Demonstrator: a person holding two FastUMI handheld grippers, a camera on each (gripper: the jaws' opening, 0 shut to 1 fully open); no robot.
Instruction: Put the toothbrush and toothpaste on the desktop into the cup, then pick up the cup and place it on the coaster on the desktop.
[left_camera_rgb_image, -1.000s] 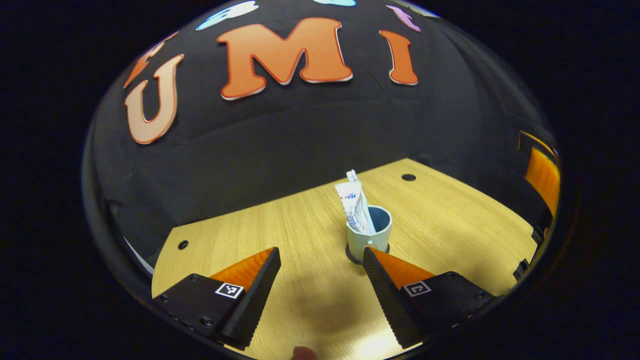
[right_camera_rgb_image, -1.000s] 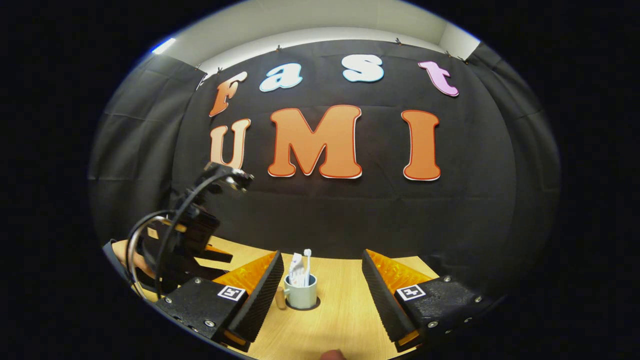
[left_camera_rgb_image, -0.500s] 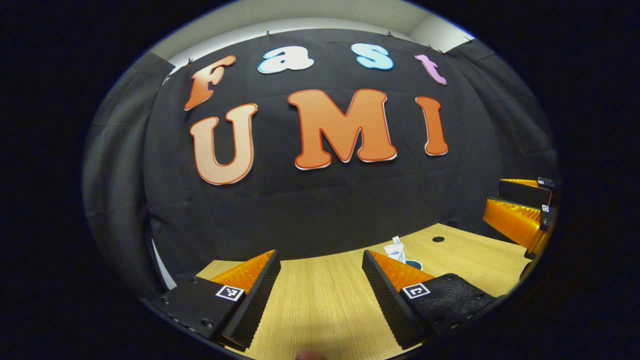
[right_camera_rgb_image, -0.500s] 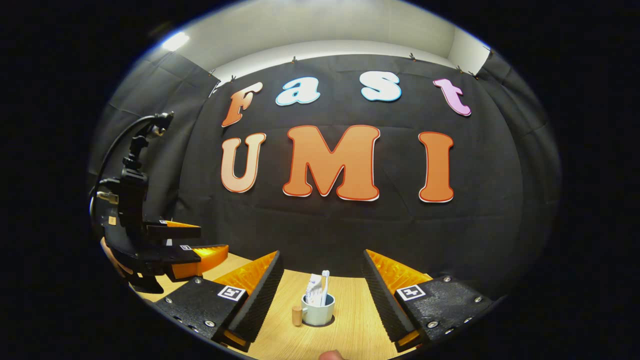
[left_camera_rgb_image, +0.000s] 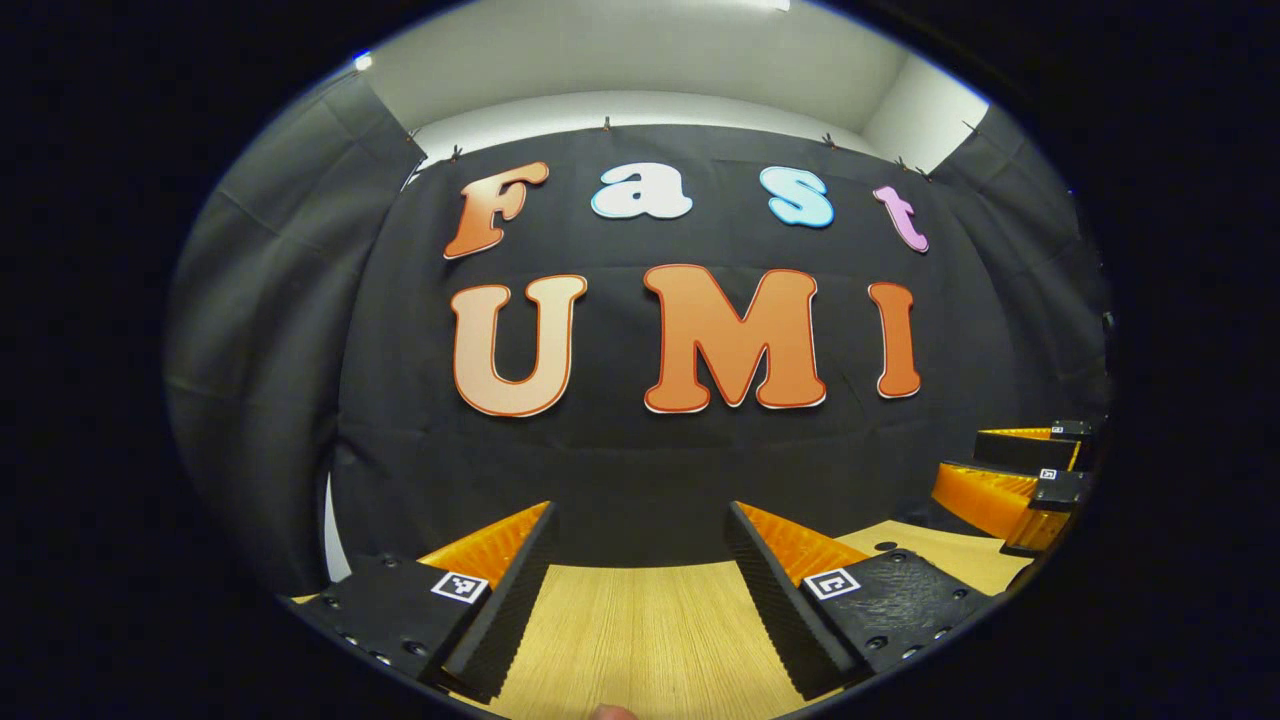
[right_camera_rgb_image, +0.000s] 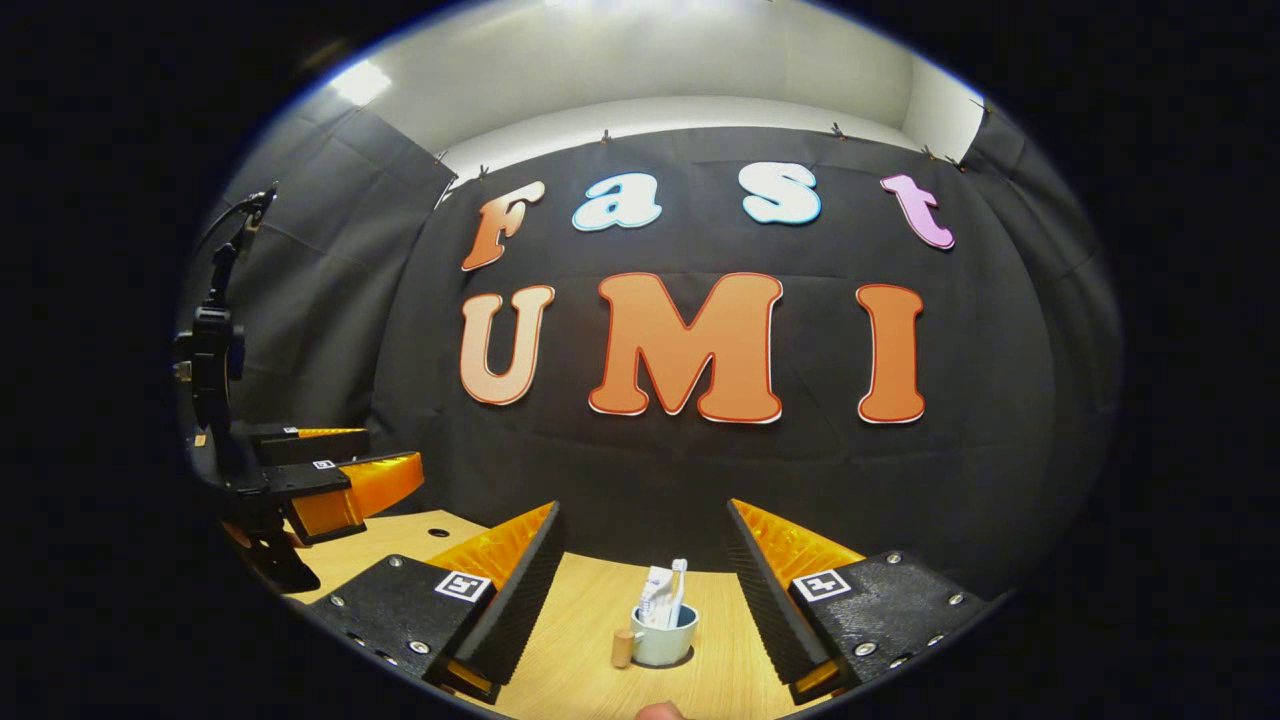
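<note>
A pale blue cup (right_camera_rgb_image: 664, 645) stands upright on the wooden desktop (right_camera_rgb_image: 570, 640), on a dark coaster (right_camera_rgb_image: 686, 661) that peeks out at its base. A white toothpaste tube (right_camera_rgb_image: 656, 604) and a white toothbrush (right_camera_rgb_image: 678, 590) stick up out of it. My right gripper (right_camera_rgb_image: 640, 585) is open, back from the cup and above it, holding nothing. My left gripper (left_camera_rgb_image: 640, 580) is open too, over bare desktop (left_camera_rgb_image: 640, 640). From the right gripper view the left gripper (right_camera_rgb_image: 392, 450) hangs at the far left, apart from the cup.
A short wooden piece (right_camera_rgb_image: 622, 648) touches the cup's left side. The black cloth wall stands close behind the desk. In the left gripper view the right gripper (left_camera_rgb_image: 958, 458) hovers at the far right, above a round hole (left_camera_rgb_image: 885, 546) in the desktop.
Both grippers have lifted and tilted up away from the cup, staying open. The cup has slid out of the left gripper view and sits lower in the right one.
</note>
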